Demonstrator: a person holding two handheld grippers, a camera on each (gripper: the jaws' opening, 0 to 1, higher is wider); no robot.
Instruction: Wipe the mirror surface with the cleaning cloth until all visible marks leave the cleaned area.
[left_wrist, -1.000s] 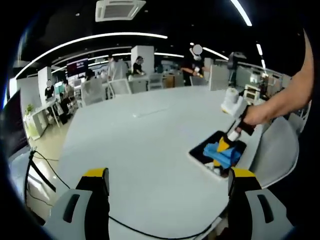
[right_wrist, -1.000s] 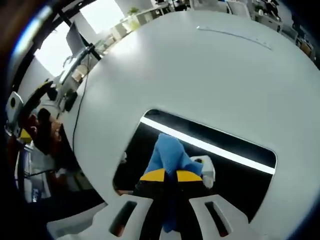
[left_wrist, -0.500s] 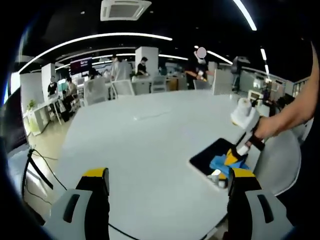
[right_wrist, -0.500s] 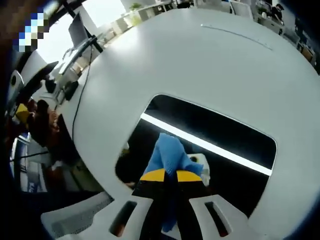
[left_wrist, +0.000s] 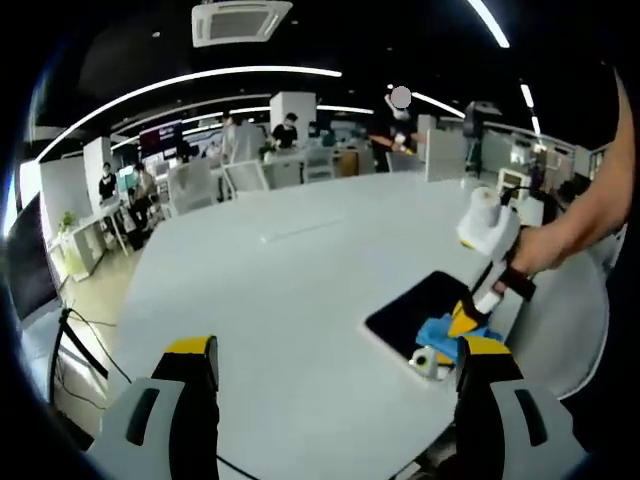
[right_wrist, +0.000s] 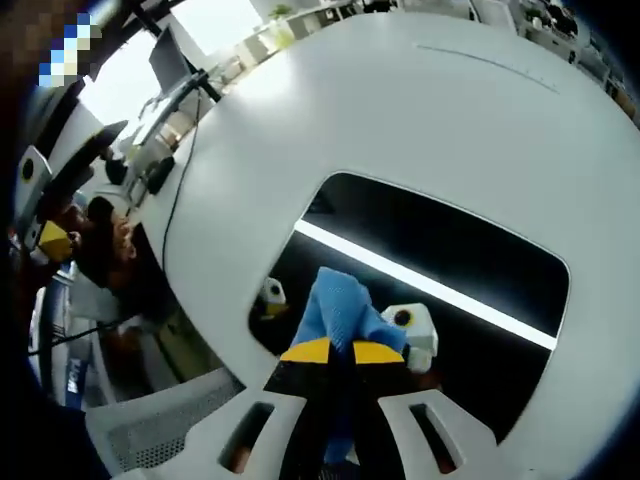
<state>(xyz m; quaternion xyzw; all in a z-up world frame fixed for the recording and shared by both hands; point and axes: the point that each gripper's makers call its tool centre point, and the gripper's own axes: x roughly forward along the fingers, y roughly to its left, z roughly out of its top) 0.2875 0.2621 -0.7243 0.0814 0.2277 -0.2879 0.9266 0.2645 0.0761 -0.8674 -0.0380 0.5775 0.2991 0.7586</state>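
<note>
The mirror is a dark, rounded rectangle lying flat on the white table, and a bright ceiling light is reflected across it. My right gripper is shut on the blue cleaning cloth and presses it on the mirror's near end. In the left gripper view the mirror lies at the table's right edge, with the cloth and the right gripper on its near corner, held by a person's hand. My left gripper hovers open over the table, well left of the mirror.
A black cable trails over the table's left edge. A grey chair stands beside the mirror's side of the table. Desks, chairs and several people are far behind the table.
The right gripper has drawn the cloth across the mirror toward its near end. The left gripper stays open over the table.
</note>
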